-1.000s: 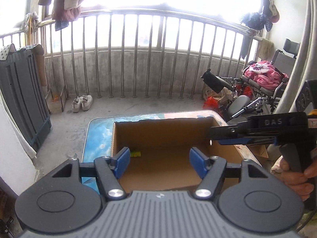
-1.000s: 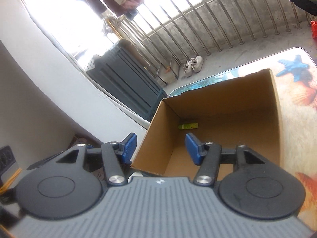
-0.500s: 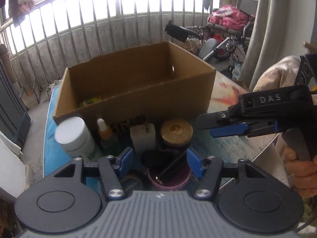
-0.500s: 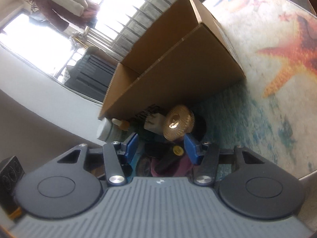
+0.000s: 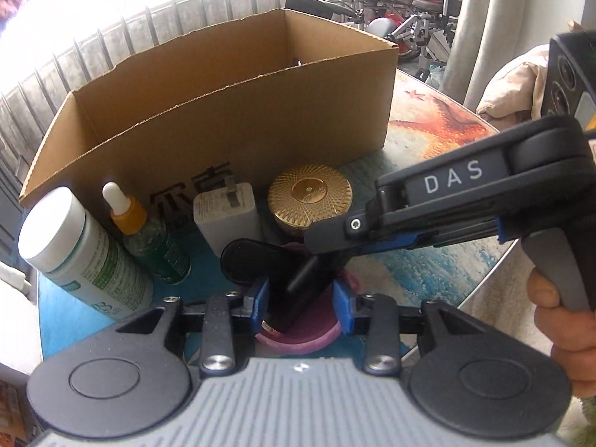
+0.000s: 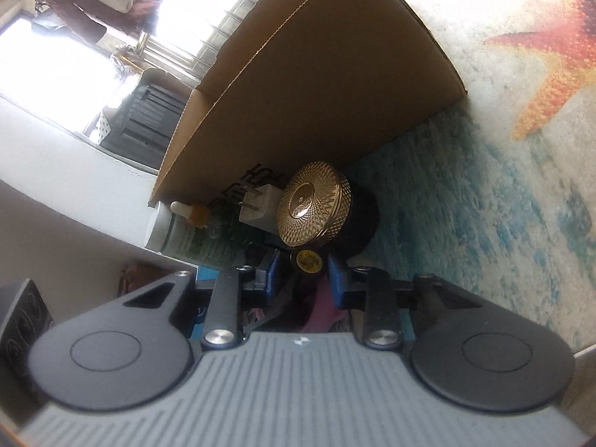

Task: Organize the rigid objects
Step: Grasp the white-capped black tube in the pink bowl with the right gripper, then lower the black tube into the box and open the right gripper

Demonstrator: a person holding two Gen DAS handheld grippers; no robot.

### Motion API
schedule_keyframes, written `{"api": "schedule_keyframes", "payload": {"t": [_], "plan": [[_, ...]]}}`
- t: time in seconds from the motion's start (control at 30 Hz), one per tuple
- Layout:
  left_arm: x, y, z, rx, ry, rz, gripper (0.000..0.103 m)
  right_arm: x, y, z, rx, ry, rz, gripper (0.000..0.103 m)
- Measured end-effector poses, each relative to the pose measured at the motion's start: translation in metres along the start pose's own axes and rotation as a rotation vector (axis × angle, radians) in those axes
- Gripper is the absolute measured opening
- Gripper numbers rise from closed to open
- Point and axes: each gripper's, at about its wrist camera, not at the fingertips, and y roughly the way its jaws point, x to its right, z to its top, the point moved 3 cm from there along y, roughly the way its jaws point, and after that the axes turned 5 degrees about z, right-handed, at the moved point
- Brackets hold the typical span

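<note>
In front of the box (image 5: 238, 111), left to right, stand a bottle (image 5: 74, 257), dropper (image 5: 149, 238), charger (image 5: 227, 219) and gold-lidded jar (image 5: 310, 197). Nearest, the left gripper (image 5: 301, 307) closes around the pink cup (image 5: 298, 339), a stiff, light thing best pinched across its walls, pads not yet pressing. The right gripper (image 6: 301, 279) closes around the black stick (image 6: 307, 260) in it, which looks hard and slippery.

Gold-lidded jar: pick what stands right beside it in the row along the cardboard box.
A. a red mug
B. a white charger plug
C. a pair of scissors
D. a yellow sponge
B: the white charger plug, prongs up, stands next to the gold-lidded jar against the cardboard box.
</note>
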Motion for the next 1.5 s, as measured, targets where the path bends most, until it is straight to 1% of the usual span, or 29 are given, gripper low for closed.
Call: {"api": "schedule_keyframes", "payload": {"t": [0.13,0.17,0.23,0.3,0.5,0.7,0.8,0.9,0.97,1.07,1.13,1.2,1.23,1.37,1.43,1.5], "plan": [[0.004,-0.003,-0.003,0.014,0.015,0.017,0.036,-0.006,-0.006,0.0,0.014,-0.02,-0.004,0.024],[0.004,-0.006,-0.003,0.02,0.012,0.013,0.035,-0.009,-0.008,0.0,0.019,-0.03,0.002,0.022],[0.003,-0.012,-0.005,0.032,0.001,-0.001,0.03,-0.018,-0.013,0.0,0.026,-0.048,0.011,0.021],[0.0,-0.022,-0.004,0.049,-0.006,-0.005,0.029,-0.03,-0.022,-0.001,0.042,-0.093,0.003,0.021],[-0.008,-0.065,0.005,0.175,-0.007,0.027,0.029,-0.074,-0.052,0.009,0.111,-0.213,0.044,0.021],[-0.022,-0.105,0.031,0.276,-0.03,0.059,0.029,-0.12,-0.067,0.036,0.149,-0.33,0.116,0.021],[-0.035,-0.116,0.05,0.298,-0.051,0.082,0.028,-0.141,-0.063,0.059,0.145,-0.387,0.149,0.021],[-0.055,-0.119,0.073,0.297,-0.069,0.108,0.027,-0.159,-0.048,0.089,0.118,-0.417,0.171,0.021],[-0.07,-0.11,0.09,0.275,-0.095,0.104,0.026,-0.168,-0.03,0.112,0.082,-0.427,0.165,0.021],[-0.098,-0.088,0.113,0.204,-0.16,0.07,0.025,-0.172,0.006,0.144,0.0,-0.41,0.137,0.021],[-0.118,-0.065,0.123,0.126,-0.222,0.039,0.025,-0.168,0.032,0.161,-0.067,-0.375,0.112,0.021],[-0.137,-0.04,0.126,0.056,-0.276,0.006,0.024,-0.159,0.064,0.175,-0.14,-0.326,0.082,0.021],[-0.146,-0.029,0.126,0.014,-0.303,-0.009,0.022,-0.153,0.078,0.18,-0.176,-0.299,0.066,0.021],[-0.167,0.017,0.127,-0.13,-0.366,-0.068,0.021,-0.127,0.131,0.189,-0.3,-0.211,0.001,0.021],[-0.174,0.035,0.122,-0.189,-0.383,-0.063,0.021,-0.116,0.149,0.189,-0.339,-0.192,-0.027,0.021],[-0.177,0.048,0.118,-0.224,-0.383,-0.057,0.021,-0.106,0.167,0.188,-0.38,-0.179,-0.06,0.021]]}}
